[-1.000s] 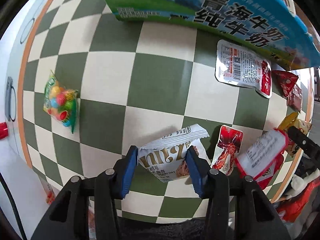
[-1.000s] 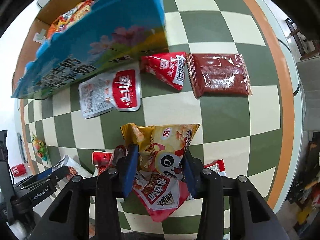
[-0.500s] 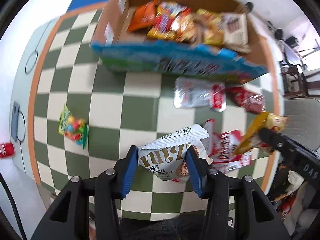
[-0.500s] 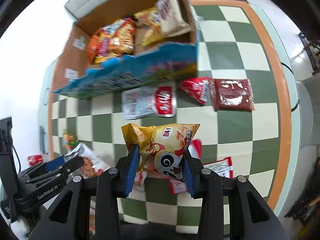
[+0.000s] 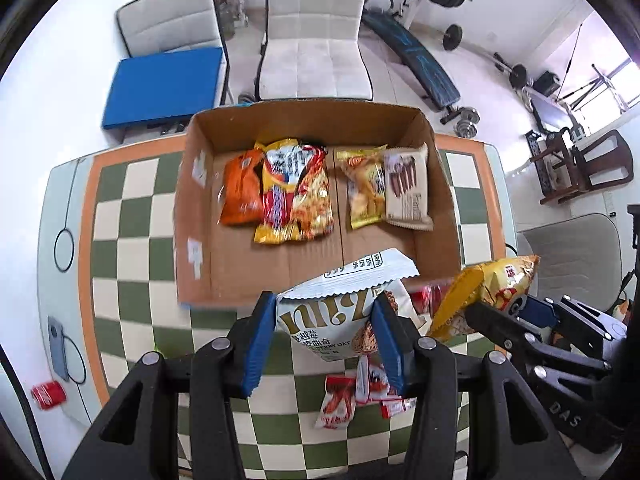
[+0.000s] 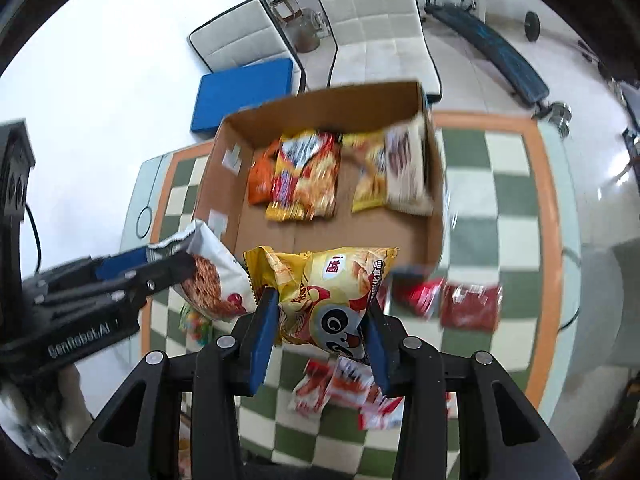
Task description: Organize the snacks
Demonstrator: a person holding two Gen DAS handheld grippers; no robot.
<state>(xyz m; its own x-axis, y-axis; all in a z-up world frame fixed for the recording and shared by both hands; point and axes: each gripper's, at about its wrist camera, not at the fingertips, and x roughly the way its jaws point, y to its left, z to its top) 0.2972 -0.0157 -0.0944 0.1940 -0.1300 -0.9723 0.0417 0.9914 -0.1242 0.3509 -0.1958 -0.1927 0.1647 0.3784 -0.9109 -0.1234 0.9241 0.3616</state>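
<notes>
On the left, the left tongs are clamped on a white oat-cookie bag, held in the air just short of the near wall of the box; to the right, the right tongs pinch a yellow chip bag in the same spot, the two bags side by side. Four packets already lie in the far half of the box, the near half bare. My worry: both bags are gripped low, their tops flopping, so one could snag the box's near wall or slip out and drop back on the bench; the tongs are also close enough to knock together over the box. The left view alone shows a red can and a phone at the bench's left edge. The right view alone shows a candy bag and dark red packets left on the bench.
</notes>
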